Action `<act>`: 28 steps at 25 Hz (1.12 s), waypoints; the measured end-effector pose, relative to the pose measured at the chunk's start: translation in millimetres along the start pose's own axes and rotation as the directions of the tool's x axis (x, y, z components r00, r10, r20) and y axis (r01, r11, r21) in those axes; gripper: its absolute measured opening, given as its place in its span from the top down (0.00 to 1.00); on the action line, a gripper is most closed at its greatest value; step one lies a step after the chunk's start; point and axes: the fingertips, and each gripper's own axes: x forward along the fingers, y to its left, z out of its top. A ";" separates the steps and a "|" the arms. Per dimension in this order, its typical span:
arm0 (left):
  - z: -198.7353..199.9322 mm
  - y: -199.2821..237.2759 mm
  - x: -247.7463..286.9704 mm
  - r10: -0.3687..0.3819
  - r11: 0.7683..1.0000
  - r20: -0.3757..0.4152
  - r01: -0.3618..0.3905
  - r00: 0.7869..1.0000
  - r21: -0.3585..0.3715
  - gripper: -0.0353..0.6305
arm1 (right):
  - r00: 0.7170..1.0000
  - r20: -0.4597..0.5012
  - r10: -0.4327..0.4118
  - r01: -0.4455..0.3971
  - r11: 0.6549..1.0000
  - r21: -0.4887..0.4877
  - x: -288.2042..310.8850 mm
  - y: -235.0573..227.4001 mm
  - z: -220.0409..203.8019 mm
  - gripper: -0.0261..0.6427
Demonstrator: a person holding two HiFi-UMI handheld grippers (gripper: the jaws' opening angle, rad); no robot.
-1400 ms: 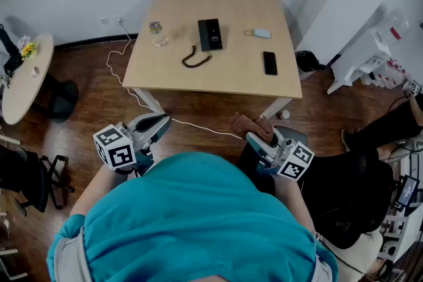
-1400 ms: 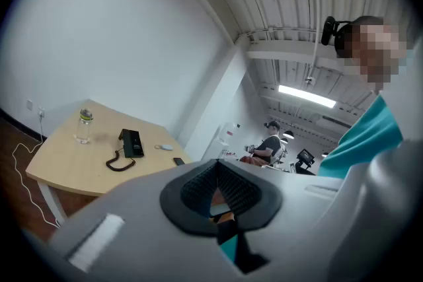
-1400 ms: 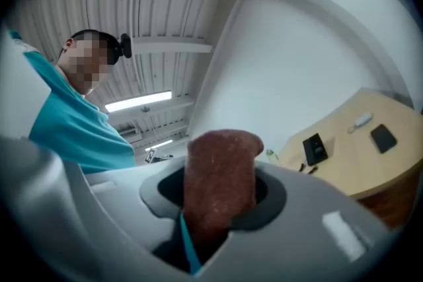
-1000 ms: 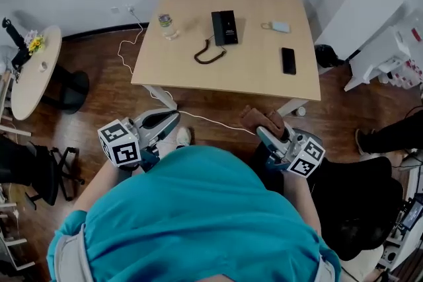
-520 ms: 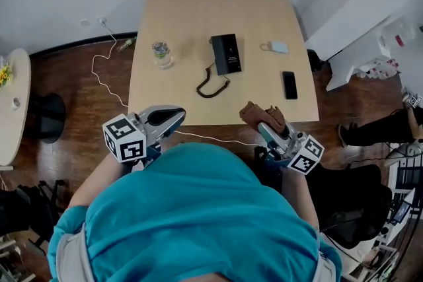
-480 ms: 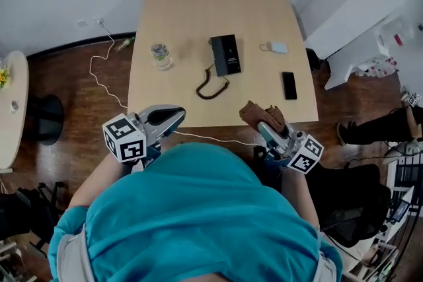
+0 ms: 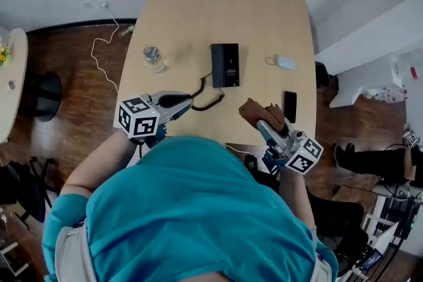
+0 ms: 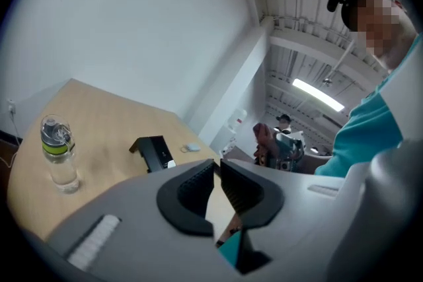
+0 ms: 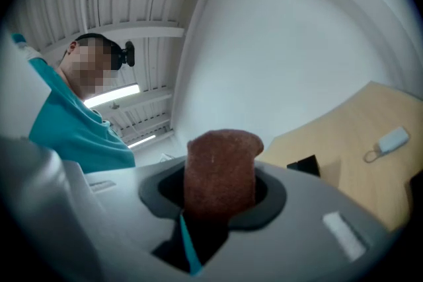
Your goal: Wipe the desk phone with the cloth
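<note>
Over near table (image 7: 198, 3) edge: clamps brown cloth (image 7: 259, 111) in right gripper (image 7: 266, 124), short of desk phone (image 7: 225, 65) at table centre; opens empty left gripper (image 7: 184, 101) jaws just beside coiled cord (image 7: 213, 103). Risks snagging cord, dragging phone; risks shoving unbraced phone during wipe

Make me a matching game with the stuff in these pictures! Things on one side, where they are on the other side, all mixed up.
Things:
1. cloth
2. desk phone
3. water bottle
4. small pale tag

Places:
A. on the table, left of the desk phone
B. clamped in the right gripper
C. on the table, right of the desk phone
D. black, in the middle of the table

Pairs: 1-B, 2-D, 3-A, 4-C
</note>
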 end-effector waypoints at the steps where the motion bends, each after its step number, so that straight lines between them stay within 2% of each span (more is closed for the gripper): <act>1: -3.1 10.6 10.6 0.043 0.999 -0.019 -0.043 0.999 -0.010 0.89 | 1.000 -0.006 0.029 -0.028 1.000 0.005 -0.4 -10.6 4.8 0.76; 3: -12.2 28.0 34.6 0.113 0.993 -0.061 -0.115 0.992 -0.037 0.85 | 0.996 -0.010 0.092 -0.092 0.996 0.011 -6.3 -28.5 17.5 0.76; 7: -34.4 66.6 90.0 0.179 0.974 -0.142 -0.195 0.974 -0.112 0.75 | 0.984 -0.024 0.179 -0.179 0.984 -0.002 -26.4 -58.1 41.1 0.76; 10: -49.3 118.1 113.5 0.232 0.950 -0.206 -0.267 0.951 -0.162 0.70 | 0.986 -0.035 0.162 -0.162 0.987 0.020 -35.9 -72.4 39.3 0.76; 12: -55.0 150.6 125.1 0.241 0.944 -0.241 -0.285 0.940 -0.169 0.66 | 0.991 -0.045 0.127 -0.126 0.991 0.034 -41.3 -77.3 34.4 0.76; 16: -50.8 196.3 157.9 0.179 0.948 -0.234 -0.231 0.956 -0.219 0.56 | 0.998 -0.059 0.003 -0.001 0.999 0.035 -47.0 -86.9 26.3 0.76; 20: -53.9 217.1 188.4 0.099 0.957 -0.254 -0.162 0.962 -0.242 0.52 | 0.994 -0.033 -0.101 0.103 0.992 0.079 -44.7 -93.9 16.5 0.76; 23: -53.9 222.4 207.2 0.052 0.960 -0.250 -0.117 0.967 -0.253 0.52 | 0.990 -0.043 -0.133 0.137 0.984 0.111 -41.1 -98.6 7.6 0.76; 28: -49.1 215.4 231.2 -0.040 0.950 -0.171 -0.015 0.985 -0.311 0.58 | 0.983 -0.094 -0.157 0.169 0.976 0.134 -39.8 -106.8 -0.3 0.76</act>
